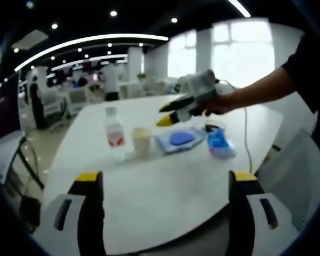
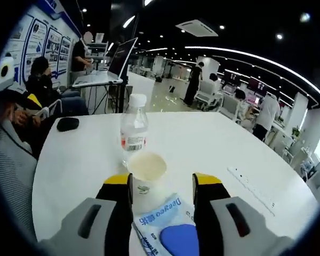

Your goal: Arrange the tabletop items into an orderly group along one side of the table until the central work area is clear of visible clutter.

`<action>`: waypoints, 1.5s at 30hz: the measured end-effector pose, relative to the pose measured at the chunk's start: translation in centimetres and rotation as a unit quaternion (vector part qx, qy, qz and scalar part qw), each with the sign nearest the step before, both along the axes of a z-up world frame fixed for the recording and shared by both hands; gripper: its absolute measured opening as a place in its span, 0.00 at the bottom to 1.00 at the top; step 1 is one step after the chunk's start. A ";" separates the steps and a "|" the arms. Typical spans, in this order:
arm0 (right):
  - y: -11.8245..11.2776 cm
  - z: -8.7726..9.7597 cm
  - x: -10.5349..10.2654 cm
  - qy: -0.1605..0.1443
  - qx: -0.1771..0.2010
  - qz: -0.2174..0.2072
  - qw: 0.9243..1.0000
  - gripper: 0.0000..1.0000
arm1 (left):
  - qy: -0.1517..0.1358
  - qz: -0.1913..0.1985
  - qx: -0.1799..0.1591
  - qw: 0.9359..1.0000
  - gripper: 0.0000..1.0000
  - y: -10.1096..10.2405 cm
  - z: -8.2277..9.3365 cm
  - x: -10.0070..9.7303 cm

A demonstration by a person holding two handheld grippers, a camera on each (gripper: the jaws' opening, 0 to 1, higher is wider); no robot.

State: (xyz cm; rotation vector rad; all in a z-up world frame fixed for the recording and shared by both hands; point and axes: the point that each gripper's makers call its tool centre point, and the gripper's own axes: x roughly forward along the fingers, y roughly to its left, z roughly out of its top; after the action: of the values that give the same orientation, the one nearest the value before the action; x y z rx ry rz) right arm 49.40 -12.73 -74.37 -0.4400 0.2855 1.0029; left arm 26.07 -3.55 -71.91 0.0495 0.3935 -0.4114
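A clear water bottle (image 1: 114, 133) (image 2: 134, 130) with a red-and-white label stands on the white table (image 1: 165, 197) (image 2: 213, 144). Beside it is a paper cup (image 1: 141, 141) (image 2: 146, 168). A blue-and-white wipes packet (image 1: 180, 140) (image 2: 161, 216) lies next to the cup, and another blue pack (image 1: 220, 143) lies further right. My right gripper (image 1: 168, 114) (image 2: 162, 181), held by a hand, hovers open over the wipes packet, with the cup just ahead between its jaws. My left gripper (image 1: 165, 178) is wide open near the table's edge and holds nothing.
A black mouse (image 2: 68, 124) lies near the far left edge and a long white strip (image 2: 250, 184) lies to the right. A thin cable (image 1: 246, 133) runs over the table by the blue pack. Chairs (image 1: 304, 181) and seated people (image 2: 40, 74) ring the table.
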 end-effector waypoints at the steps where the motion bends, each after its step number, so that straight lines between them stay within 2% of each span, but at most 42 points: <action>1: -0.4 0.0 0.0 0.008 0.004 -0.007 1.000 0.48 | 0.000 0.000 0.000 1.000 0.96 0.0 0.0 0.0; 12: -6.9 -0.1 0.9 0.032 0.013 -0.078 0.996 0.58 | -0.001 -0.006 0.001 1.000 0.98 -0.3 0.0 -0.1; 20: -12.3 -2.2 1.2 0.057 -0.003 -0.130 0.990 0.61 | 0.000 -0.014 0.009 1.000 1.00 -0.4 -0.1 -0.2; 30: -17.0 -5.2 0.8 0.086 -0.030 -0.178 0.980 0.60 | 0.000 -0.016 0.013 1.000 0.99 -0.4 -0.1 -0.3; 36: -18.8 -7.4 0.4 0.122 -0.038 -0.205 0.970 0.52 | 0.006 -0.019 0.018 1.000 0.97 -0.4 -0.3 -0.3; 38: -19.1 -8.0 0.2 0.138 -0.036 -0.214 0.966 0.45 | 0.008 -0.019 0.021 1.000 0.97 -0.3 -0.5 -0.4; 40: -19.4 -8.6 0.2 0.140 -0.045 -0.221 0.964 0.37 | 0.011 -0.020 0.022 1.000 0.97 -0.3 -0.6 -0.4; 41: -19.6 -8.9 0.4 0.136 -0.051 -0.226 0.963 0.35 | 0.011 -0.020 0.022 0.999 0.97 -0.3 -0.6 -0.4; 45: -20.1 -9.4 0.9 0.161 -0.040 -0.259 0.952 0.27 | 0.013 -0.019 0.024 0.999 0.96 -0.3 -0.7 -0.4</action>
State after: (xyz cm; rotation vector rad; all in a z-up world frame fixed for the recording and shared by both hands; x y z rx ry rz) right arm 50.30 -32.78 -83.78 -0.2505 0.6992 0.5427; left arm 25.62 -3.80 -72.57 0.0982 0.4287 -0.4414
